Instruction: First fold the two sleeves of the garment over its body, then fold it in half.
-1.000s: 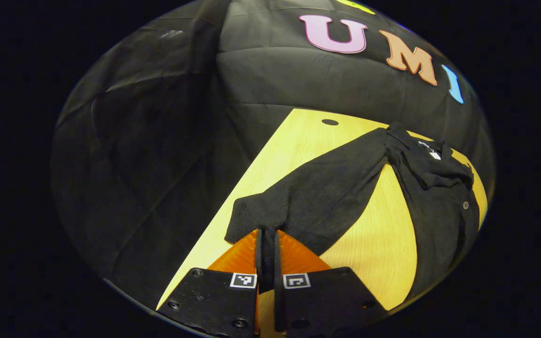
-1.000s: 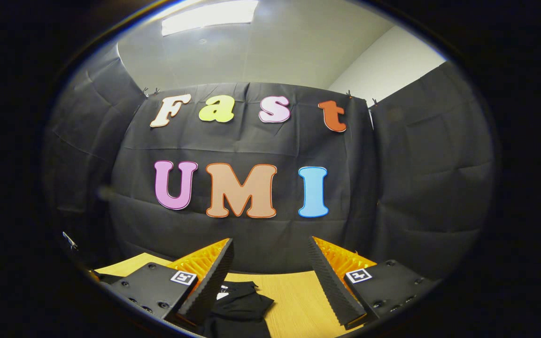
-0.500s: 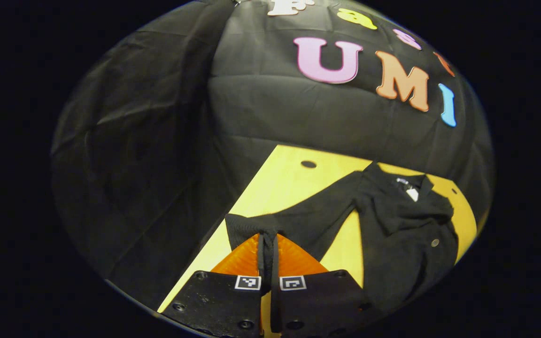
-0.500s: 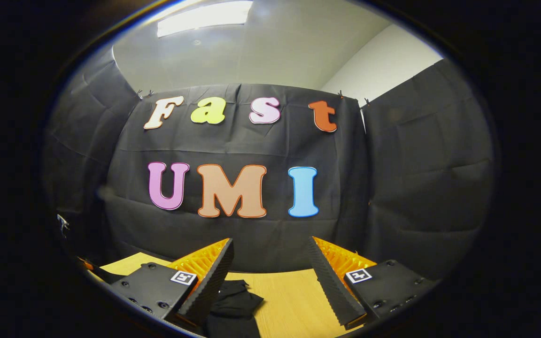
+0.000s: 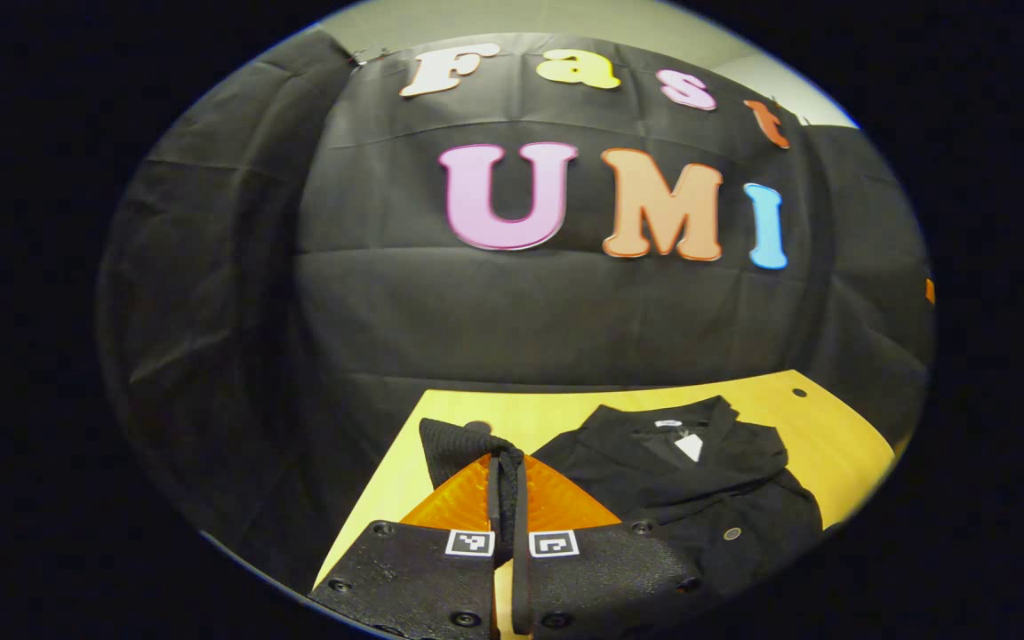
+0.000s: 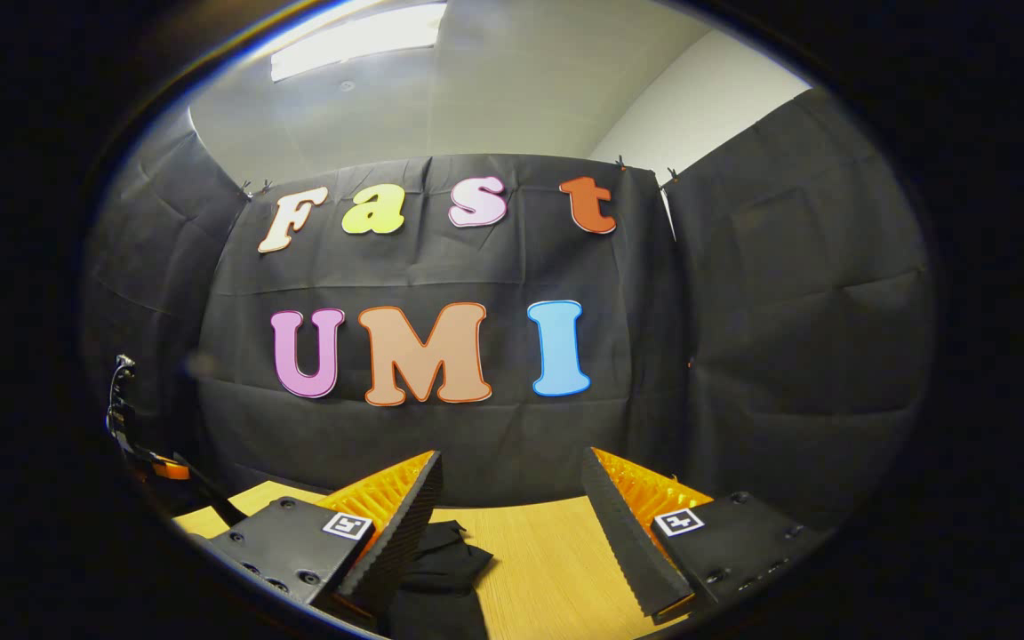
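Pinching the black sleeve cuff (image 5: 463, 442) in my left gripper (image 5: 508, 480), jaws closed on it; black button-up shirt (image 5: 690, 484) lies on the wooden bench (image 5: 832, 436). My right gripper (image 6: 512, 511) hovers, jaws wide, empty.

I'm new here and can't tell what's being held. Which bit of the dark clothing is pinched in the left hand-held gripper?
Start at the pale wooden table under the black cloth wall, where a black buttoned garment lies. Its sleeve cuff sticks out toward the table's left edge. That cuff is clamped in the left hand-held gripper, lifted off the wood, unlike the flat collar with its white tag.
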Motion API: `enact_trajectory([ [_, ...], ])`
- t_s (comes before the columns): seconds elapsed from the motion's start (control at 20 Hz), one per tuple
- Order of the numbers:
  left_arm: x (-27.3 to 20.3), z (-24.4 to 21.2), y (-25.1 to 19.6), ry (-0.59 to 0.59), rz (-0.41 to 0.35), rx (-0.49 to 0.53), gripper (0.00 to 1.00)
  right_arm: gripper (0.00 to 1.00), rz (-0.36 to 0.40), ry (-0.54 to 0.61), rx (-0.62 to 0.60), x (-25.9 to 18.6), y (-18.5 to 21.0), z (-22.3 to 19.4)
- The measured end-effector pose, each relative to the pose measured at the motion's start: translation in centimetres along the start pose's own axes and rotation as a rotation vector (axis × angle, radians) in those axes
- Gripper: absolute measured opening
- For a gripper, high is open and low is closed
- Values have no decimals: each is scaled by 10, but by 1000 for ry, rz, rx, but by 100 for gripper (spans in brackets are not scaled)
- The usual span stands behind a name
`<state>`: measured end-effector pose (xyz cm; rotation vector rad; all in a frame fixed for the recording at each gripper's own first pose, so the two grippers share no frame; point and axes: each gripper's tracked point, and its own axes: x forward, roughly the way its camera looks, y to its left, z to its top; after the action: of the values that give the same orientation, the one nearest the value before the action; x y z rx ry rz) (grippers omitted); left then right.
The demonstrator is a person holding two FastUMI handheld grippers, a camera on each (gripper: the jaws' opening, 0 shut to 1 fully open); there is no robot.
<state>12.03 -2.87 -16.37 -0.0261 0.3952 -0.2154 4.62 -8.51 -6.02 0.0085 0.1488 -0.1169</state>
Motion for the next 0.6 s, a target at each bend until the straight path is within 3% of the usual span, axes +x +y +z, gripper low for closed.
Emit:
enact_trajectory([
  [0.35,53,7,-104,34,-194,71,0,98,4,18,6,3,-24,-5],
  [0.6,80,-10,-168,76,-285,74,0,98,30,40,28,12,-24,-8],
])
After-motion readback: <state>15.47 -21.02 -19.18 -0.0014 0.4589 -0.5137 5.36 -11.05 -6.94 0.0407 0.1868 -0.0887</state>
